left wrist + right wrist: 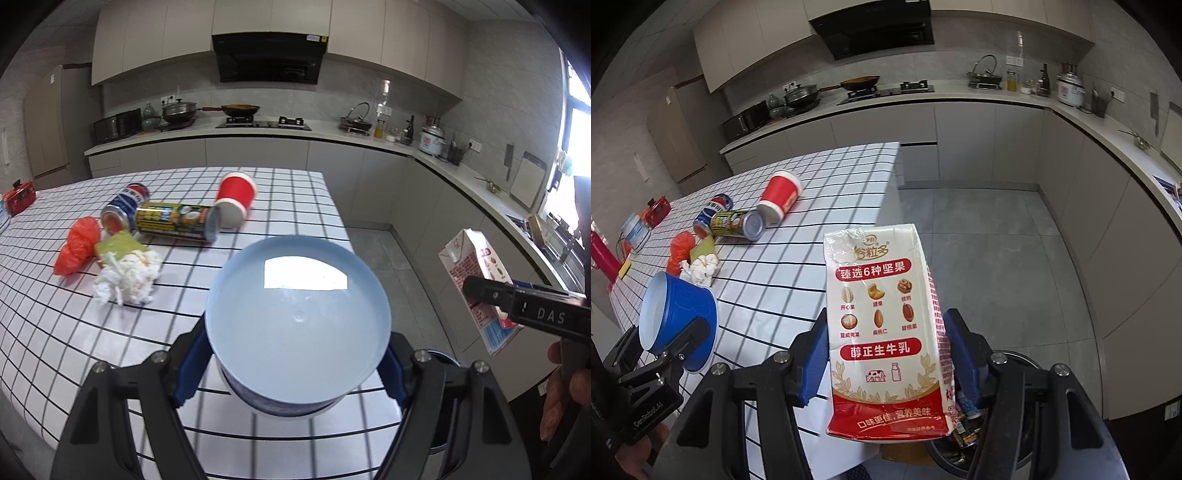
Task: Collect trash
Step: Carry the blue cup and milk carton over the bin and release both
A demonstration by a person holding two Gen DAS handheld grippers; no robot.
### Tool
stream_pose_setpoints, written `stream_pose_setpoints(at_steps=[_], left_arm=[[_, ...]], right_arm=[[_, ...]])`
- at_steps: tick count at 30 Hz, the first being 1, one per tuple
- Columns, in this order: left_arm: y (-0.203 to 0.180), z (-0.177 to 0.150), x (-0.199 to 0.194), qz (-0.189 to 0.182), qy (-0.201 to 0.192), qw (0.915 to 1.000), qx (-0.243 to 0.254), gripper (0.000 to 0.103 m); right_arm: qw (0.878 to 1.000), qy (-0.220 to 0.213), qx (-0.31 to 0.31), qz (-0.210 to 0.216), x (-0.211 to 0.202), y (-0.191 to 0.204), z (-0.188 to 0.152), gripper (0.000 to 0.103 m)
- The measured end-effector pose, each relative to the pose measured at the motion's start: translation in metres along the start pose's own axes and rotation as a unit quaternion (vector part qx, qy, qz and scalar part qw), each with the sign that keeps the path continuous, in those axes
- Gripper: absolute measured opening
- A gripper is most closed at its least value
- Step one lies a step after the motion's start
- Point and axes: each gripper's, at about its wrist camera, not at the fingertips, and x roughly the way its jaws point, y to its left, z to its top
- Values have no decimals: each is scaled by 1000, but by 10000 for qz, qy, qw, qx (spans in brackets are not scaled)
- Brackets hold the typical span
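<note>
My left gripper (295,369) is shut on a blue paper bowl (295,317) with a white inside, held above the near edge of the chequered table (74,332). From the right wrist view the same bowl (683,310) tilts in that gripper (679,332). My right gripper (886,362) is shut on a red and white milk carton (886,332), upright, held off the table's right side over the floor. A dark round bin (1019,439) with trash inside sits just below the carton. From the left, the carton (476,266) shows in the right gripper (480,291).
On the table lie a red paper cup (236,199), a Pepsi can (125,206), a yellow can (177,221), a red plastic bag (77,247) and crumpled tissue (125,277). Kitchen counters run along the back and right walls, with grey floor between.
</note>
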Motion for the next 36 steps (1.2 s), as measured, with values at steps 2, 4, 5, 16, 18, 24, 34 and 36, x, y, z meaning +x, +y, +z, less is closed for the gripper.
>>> stream_pose_setpoints(at_steps=[2, 4, 5, 16, 18, 24, 34, 36], left_arm=[[-14, -1, 2, -63, 9, 10000, 50, 79], [-30, -2, 3, -121, 16, 9999, 108, 79], [-36, -3, 4, -150, 12, 9998, 132, 79], [-120, -21, 19, -575, 195, 9971, 462, 79], [-133, -28, 25, -648, 246, 9963, 507, 79], [-167, -43, 45, -814, 416, 9941, 576, 79], [-179, -90, 73, -561, 801, 9936, 573, 79], [-178, -97, 81, -500, 870, 9936, 519, 79]], right_arm=[[9999, -2, 83, -58, -5, -17, -3, 62], [9998, 4, 144, -121, -9, -32, -7, 62], [9997, 14, 194, -147, -12, -42, -10, 62], [9968, 159, 605, -488, -26, -133, -44, 62], [9961, 249, 668, -527, -22, -147, -55, 62], [9932, 648, 815, -517, 5, -179, -90, 62], [9889, 1168, 896, -209, 71, -213, -130, 63], [9879, 1281, 840, -226, 90, -214, -133, 78]])
